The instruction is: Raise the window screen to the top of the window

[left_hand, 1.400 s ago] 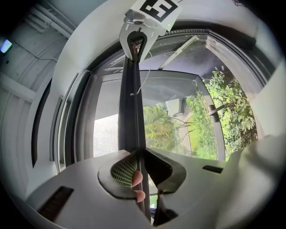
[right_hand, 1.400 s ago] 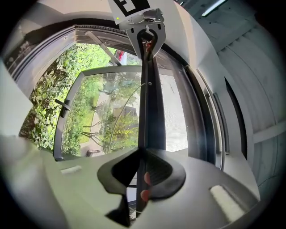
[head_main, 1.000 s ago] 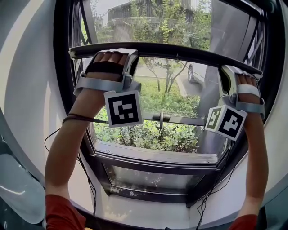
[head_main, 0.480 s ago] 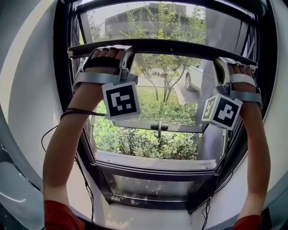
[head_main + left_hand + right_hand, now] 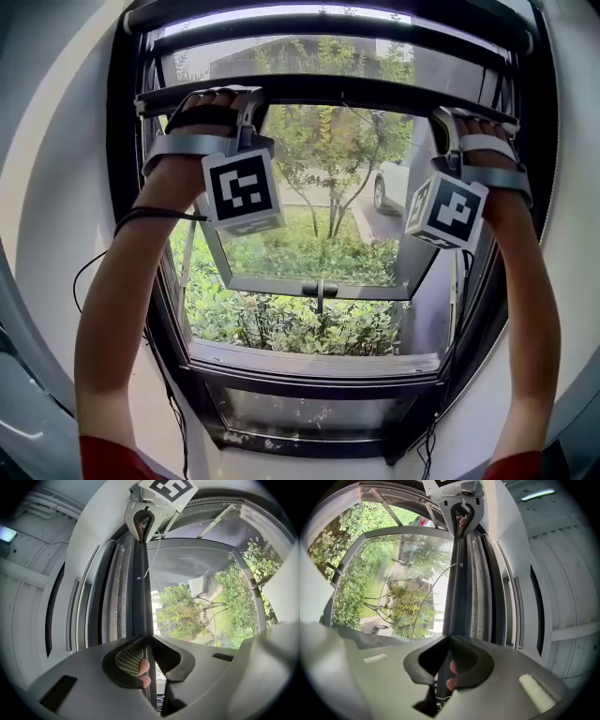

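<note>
The window screen's dark bottom bar (image 5: 347,89) runs across the window, close under the top of the frame (image 5: 328,23). My left gripper (image 5: 211,96) is shut on the bar's left end, and my right gripper (image 5: 464,120) grips its right end. In the left gripper view the jaws (image 5: 144,639) pinch the bar (image 5: 139,588), with the right gripper (image 5: 143,520) at the far end. In the right gripper view the jaws (image 5: 451,638) are closing tighter on the bar (image 5: 457,583), and the left gripper (image 5: 461,510) shows beyond.
Behind the bar an outward-opening pane with a handle (image 5: 319,289) stands ajar over bushes and a parked car (image 5: 389,192). The dark sill (image 5: 309,361) lies below. Cables (image 5: 178,403) hang down the white wall at the left.
Both grippers have gone up together with the bar. The bar now sits much nearer the top of the frame, and more open window shows beneath it.
</note>
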`<state>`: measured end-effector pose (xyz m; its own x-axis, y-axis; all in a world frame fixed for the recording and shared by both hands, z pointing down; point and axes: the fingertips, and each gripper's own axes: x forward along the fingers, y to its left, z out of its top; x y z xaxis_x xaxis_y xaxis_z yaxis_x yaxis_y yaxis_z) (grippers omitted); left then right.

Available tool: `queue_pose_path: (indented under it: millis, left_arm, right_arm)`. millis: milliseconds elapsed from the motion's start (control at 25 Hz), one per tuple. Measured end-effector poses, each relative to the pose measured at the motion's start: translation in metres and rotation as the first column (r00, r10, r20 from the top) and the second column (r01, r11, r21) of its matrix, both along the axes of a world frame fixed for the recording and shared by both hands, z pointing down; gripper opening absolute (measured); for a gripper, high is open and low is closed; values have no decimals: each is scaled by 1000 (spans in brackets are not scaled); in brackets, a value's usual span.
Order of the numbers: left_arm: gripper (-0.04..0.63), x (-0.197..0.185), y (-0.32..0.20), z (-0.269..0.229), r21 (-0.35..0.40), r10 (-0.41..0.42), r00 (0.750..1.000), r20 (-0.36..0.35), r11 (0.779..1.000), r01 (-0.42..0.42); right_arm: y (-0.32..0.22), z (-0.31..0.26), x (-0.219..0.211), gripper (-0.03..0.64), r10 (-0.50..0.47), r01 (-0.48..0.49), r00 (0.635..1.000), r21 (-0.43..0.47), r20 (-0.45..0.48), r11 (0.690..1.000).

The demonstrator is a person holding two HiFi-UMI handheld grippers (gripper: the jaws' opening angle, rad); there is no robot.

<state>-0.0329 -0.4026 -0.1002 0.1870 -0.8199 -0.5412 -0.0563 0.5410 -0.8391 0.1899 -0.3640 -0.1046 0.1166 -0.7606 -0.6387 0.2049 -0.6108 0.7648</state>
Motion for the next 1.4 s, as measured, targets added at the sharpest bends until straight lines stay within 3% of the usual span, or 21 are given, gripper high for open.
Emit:
queue_pose_path:
  millis: [400, 800, 960, 1240, 1400]
  left_arm:
    - [57, 1, 0, -38, 34, 2, 999, -40, 999, -1]
    - [56, -4, 1, -86, 130, -28, 997, -66, 991, 37]
    - [55, -5, 0, -102, 125, -55, 996, -76, 990, 64]
    - [55, -4, 2, -128, 233, -61, 994, -93, 969, 81]
    - [57, -3, 0, -136, 226, -74, 993, -96, 970, 94]
  right_arm:
    - [-2, -41, -1, 37, 31, -31, 999, 21, -12, 999]
    - [-1, -83, -4, 37, 43, -42, 999, 60, -18, 997]
    - [-2, -102, -5, 37, 47, -47, 999, 71, 4, 996]
    - [-3, -125, -5, 37, 10, -17, 996, 67, 93, 998]
    - [-4, -134, -3, 37, 17, -25, 995, 82, 98, 996]
